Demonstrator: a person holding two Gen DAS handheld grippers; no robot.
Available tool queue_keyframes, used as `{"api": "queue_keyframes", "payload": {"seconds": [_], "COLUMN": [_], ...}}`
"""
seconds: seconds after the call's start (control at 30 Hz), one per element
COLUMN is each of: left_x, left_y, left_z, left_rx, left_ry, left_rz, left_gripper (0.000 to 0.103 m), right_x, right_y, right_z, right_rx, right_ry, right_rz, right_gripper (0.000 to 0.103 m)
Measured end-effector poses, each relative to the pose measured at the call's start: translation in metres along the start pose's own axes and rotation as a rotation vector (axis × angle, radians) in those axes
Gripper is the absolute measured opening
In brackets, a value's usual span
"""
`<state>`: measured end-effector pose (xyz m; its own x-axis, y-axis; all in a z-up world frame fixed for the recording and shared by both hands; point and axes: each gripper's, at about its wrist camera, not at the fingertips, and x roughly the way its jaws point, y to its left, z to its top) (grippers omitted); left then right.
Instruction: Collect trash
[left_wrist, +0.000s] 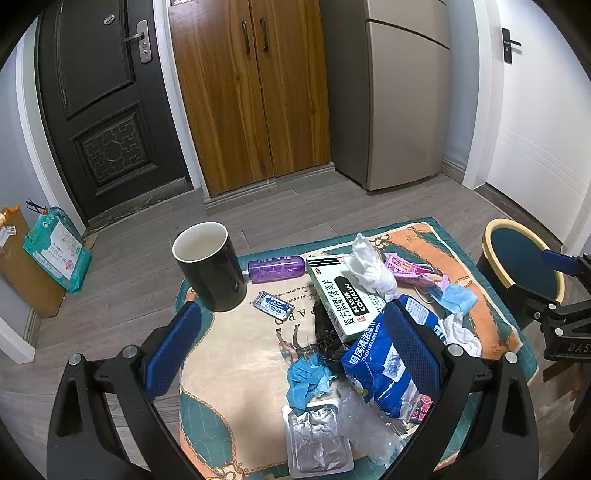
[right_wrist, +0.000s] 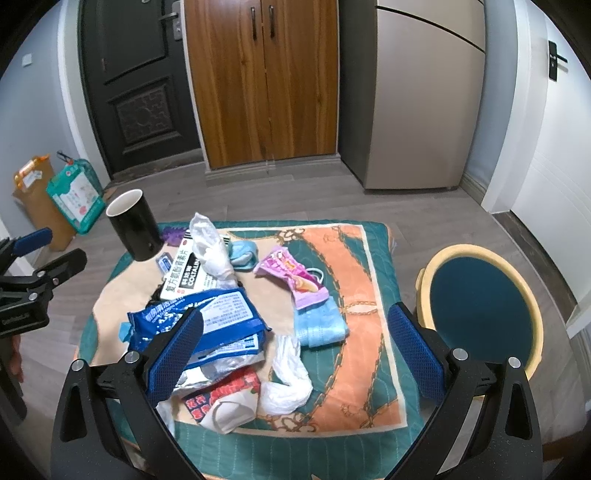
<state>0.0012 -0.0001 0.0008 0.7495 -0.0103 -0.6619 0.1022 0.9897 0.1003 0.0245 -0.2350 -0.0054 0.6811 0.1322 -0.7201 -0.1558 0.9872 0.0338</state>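
Both grippers, left (left_wrist: 291, 328) & right (right_wrist: 295, 336), hang released w/ nothing between the jaws. Trash lies heaped on the mat (right_wrist: 354, 258), below & ahead of the jaws. Nearest: blister pack (left_wrist: 317, 439), thin, crackly, prob. best pinched at an edge. Blue wipes pack (left_wrist: 384, 365), "CLEANING WIPES", soft, slippery. Beyond: medicine box (left_wrist: 343, 299), "COLTALIN", light, stiff, easiest across its narrow sides. Tissue (left_wrist: 365, 266), featherlight.

Black mug (left_wrist: 208, 267) white inside; purple bottle (left_wrist: 275, 270); blue wipes pack (right_wrist: 207, 319); teal-orange chain-print cloth (right_wrist: 354, 258); blue-padded claws.
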Motion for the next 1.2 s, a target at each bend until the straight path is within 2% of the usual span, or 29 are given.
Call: {"api": "queue_keyframes", "payload": {"seconds": [1.2], "left_x": [0.0018], "left_y": [-0.0007], "left_z": [-0.0037], "left_rx": [-0.001], "left_ry": [0.003], "left_rz": [-0.003], "left_gripper": [0.097], "right_x": [0.0017], "right_y": [-0.0049], "right_z": [0.0011], "right_rx": [0.005], "right_ry": [0.008], "right_rz": [-0.007], "right_gripper": [0.099]}}
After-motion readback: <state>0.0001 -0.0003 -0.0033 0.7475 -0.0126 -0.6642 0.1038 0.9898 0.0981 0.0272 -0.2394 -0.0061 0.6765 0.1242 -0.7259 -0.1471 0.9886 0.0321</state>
